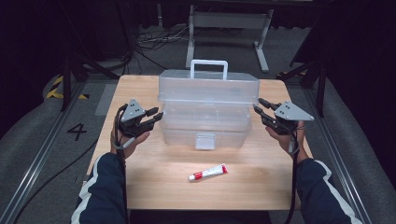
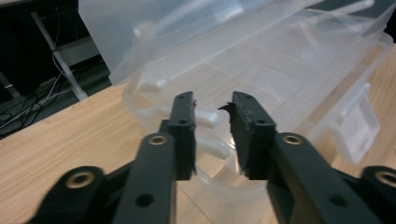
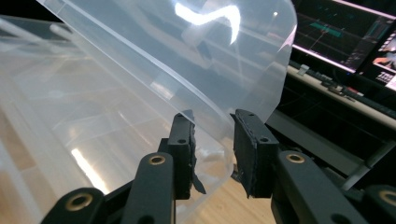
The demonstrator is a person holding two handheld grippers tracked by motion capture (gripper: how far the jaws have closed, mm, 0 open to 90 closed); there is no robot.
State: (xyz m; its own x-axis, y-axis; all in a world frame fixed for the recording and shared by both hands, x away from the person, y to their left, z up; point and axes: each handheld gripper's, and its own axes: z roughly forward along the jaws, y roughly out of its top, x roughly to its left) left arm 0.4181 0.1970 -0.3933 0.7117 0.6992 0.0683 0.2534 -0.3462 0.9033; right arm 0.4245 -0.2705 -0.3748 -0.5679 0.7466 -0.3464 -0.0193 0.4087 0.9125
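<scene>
Clear plastic makes the lid edges hard to judge — a slip is the main risk if either pair of jaws closes on too little of the rim, and uneven lifting could twist the hinged lid or drag the storage box (image 1: 208,112) across the wooden table (image 1: 154,163). From the high view, the box is seen mid-table, flanked by the left gripper (image 1: 157,115) and right gripper (image 1: 258,105); a tube (image 1: 208,172) lies nearer. In the left gripper view, the jaws stand partly open around the box's end, nothing pinched. In the right gripper view, the raised lid's (image 3: 187,60) corner is set between partly open jaws — contact cannot be told.
</scene>
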